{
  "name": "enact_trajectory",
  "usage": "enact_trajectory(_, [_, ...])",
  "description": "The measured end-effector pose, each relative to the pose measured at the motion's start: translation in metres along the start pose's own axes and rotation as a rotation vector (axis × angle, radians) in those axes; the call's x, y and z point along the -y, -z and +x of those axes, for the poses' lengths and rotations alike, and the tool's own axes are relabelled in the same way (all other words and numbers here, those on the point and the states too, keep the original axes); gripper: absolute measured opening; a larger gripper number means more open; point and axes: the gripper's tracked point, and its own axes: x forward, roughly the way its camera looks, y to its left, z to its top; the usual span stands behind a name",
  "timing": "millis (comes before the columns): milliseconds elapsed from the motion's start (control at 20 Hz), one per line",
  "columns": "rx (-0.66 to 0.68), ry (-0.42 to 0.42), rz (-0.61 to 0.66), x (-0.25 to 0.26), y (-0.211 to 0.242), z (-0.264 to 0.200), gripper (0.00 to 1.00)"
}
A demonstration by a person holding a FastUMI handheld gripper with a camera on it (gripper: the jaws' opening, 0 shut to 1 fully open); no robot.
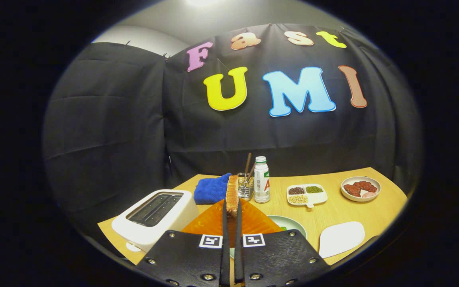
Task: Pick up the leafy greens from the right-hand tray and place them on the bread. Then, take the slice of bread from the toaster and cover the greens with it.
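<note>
My gripper (pixel 232 205) is shut on a toasted bread slice (pixel 232 190), which stands upright and edge-on between the two fingers, lifted above the table. The white toaster (pixel 153 217) sits down to the left of the fingers, and its slots look dark and empty. A pale green plate (pixel 293 225) lies just right of the fingers, mostly hidden by the gripper body. A small bit of green (pixel 282 228) shows at the plate's near edge. The white tray (pixel 341 238) lies further right with nothing visible on it.
An orange mat (pixel 213 223) lies under the fingers. Beyond it are a blue cloth (pixel 212 189), a metal utensil holder (pixel 246 189) and a white bottle (pixel 261 179). A divided dish of beans (pixel 307 194) and a bowl of meat (pixel 360 188) stand at the far right.
</note>
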Motion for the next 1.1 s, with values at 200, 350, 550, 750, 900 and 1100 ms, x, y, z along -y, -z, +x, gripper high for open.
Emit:
enact_trajectory(200, [-0.028,0.007,0.009,0.008,0.015,0.004,0.05])
enact_trajectory(350, [-0.046,0.019,0.008,0.012,0.025,0.007,0.05])
enact_trajectory(550, [-0.063,0.020,0.021,0.013,0.034,0.010,0.05])
enact_trajectory(750, [-0.073,0.014,0.033,0.010,0.041,0.015,0.05])
enact_trajectory(900, [-0.075,0.023,0.036,0.014,0.046,0.018,0.05])
enact_trajectory(1100, [-0.090,0.016,0.053,0.014,0.055,0.024,0.05])
